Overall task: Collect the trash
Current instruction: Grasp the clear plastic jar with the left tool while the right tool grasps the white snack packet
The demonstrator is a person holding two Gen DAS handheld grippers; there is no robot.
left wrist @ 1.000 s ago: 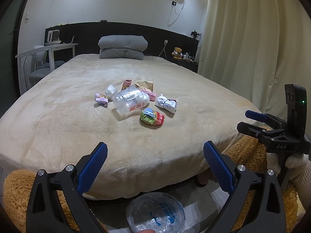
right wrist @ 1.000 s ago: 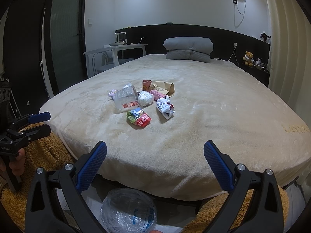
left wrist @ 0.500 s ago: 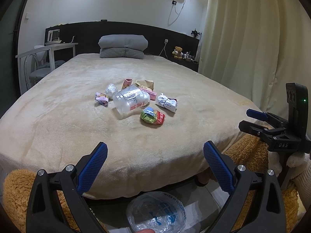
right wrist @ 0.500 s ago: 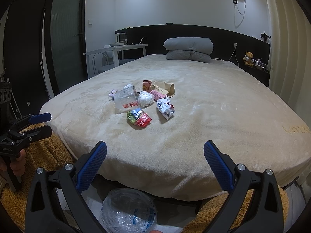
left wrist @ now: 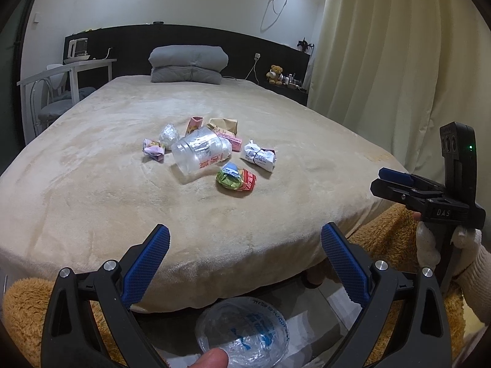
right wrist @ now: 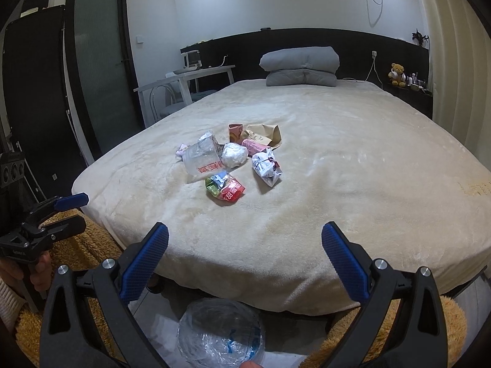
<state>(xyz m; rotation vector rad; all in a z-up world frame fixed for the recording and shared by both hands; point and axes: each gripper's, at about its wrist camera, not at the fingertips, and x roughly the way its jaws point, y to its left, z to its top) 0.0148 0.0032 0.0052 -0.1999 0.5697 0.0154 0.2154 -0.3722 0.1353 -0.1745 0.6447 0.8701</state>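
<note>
Left wrist view: the left gripper (left wrist: 245, 245) is spread wide and holds nothing, short of the bed (left wrist: 92, 190). The trash pile (left wrist: 208, 153) lies mid-mattress, well apart from it; a clear plastic cup (left wrist: 199, 153) lies on its side, touching its neighbours.

Right wrist view: the right gripper (right wrist: 245, 245) is likewise fully spread and empty. The green-red wrapper (right wrist: 225, 187) lies nearest. Risk: on the soft blanket, a closing finger may snag pile fabric or nudge the cup into rolling.
</note>
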